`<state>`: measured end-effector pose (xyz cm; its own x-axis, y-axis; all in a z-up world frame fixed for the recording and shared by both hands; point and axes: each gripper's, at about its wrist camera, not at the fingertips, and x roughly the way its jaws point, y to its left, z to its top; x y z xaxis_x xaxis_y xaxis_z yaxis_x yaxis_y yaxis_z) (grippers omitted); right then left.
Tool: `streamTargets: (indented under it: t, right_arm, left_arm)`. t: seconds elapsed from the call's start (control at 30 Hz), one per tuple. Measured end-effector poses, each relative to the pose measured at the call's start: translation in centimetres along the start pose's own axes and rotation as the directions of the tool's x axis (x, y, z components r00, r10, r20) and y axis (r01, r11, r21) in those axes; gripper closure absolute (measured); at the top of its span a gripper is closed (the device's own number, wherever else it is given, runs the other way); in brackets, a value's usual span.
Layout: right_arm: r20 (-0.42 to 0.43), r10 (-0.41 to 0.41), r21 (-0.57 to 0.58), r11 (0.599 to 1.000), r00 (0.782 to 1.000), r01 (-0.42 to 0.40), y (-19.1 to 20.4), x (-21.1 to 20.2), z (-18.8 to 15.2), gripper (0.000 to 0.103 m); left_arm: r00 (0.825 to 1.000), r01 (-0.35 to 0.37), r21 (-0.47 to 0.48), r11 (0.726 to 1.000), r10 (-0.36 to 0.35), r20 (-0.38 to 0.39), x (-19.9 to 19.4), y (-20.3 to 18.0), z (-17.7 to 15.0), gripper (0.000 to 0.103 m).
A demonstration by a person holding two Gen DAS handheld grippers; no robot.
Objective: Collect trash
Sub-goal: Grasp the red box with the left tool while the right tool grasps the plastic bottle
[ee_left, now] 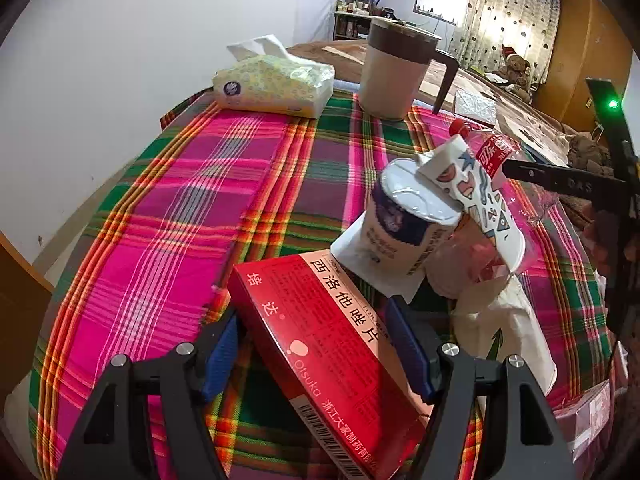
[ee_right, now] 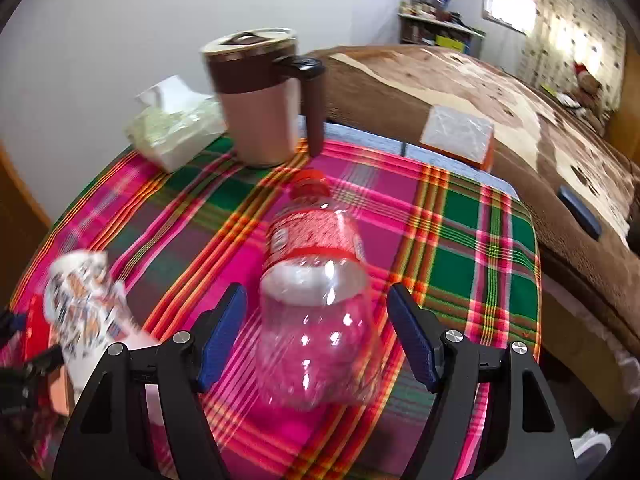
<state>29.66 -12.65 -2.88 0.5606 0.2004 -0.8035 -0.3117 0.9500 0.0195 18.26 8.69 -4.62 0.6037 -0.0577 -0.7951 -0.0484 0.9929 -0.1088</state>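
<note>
A red medicine box (ee_left: 332, 352) lies between the blue pads of my left gripper (ee_left: 318, 354); the jaws are wide and a gap shows at the left pad. Beyond it sit a yogurt cup (ee_left: 404, 220), a patterned paper cup (ee_left: 476, 200) lying on it, and crumpled white paper (ee_left: 508, 320). An empty clear plastic bottle (ee_right: 316, 292) with a red label lies on the plaid cloth between the pads of my right gripper (ee_right: 318, 336), which is open and apart from it. The bottle's top also shows in the left wrist view (ee_left: 492, 148).
A brown-and-beige lidded mug (ee_left: 396, 68) and a tissue pack (ee_left: 272, 80) stand at the table's far edge. A bed with a brown blanket (ee_right: 480, 92) lies past the table (ee_right: 480, 240). The patterned cup (ee_right: 84, 300) is at the right view's left.
</note>
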Motion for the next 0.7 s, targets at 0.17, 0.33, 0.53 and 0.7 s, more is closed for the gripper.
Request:
streamTargets:
  t: [0.17,0.33,0.53,0.7]
  right_arm:
    - [-0.01,0.047,0.095,0.994,0.999,-0.046,-0.6,0.6,-0.2,0.031]
    - [0.001,0.031,0.08,0.996,1.0,-0.031,0.0,0.2,-0.7,0.04]
    - [0.044,0.016,0.069,0.997,0.999,-0.019,0.2,-1.4,-2.1,0.04]
    - [0.078,0.019,0.068,0.997,0.997,-0.024,0.3,-3.2,-3.6,0.04]
  left_arm:
    - [0.997,0.072,-0.04,0.997,-0.072,-0.012,0.1,0.9,0.1,0.057]
    - [0.996,0.093,-0.052,0.994,-0.093,0.007,-0.2,0.8,0.1,0.072]
    - [0.994,0.104,-0.041,0.994,-0.102,0.044,-1.0,0.2,0.2,0.08]
    - [0.991,0.104,-0.048,0.993,-0.1,0.083,-1.9,-0.1,0.2,0.084]
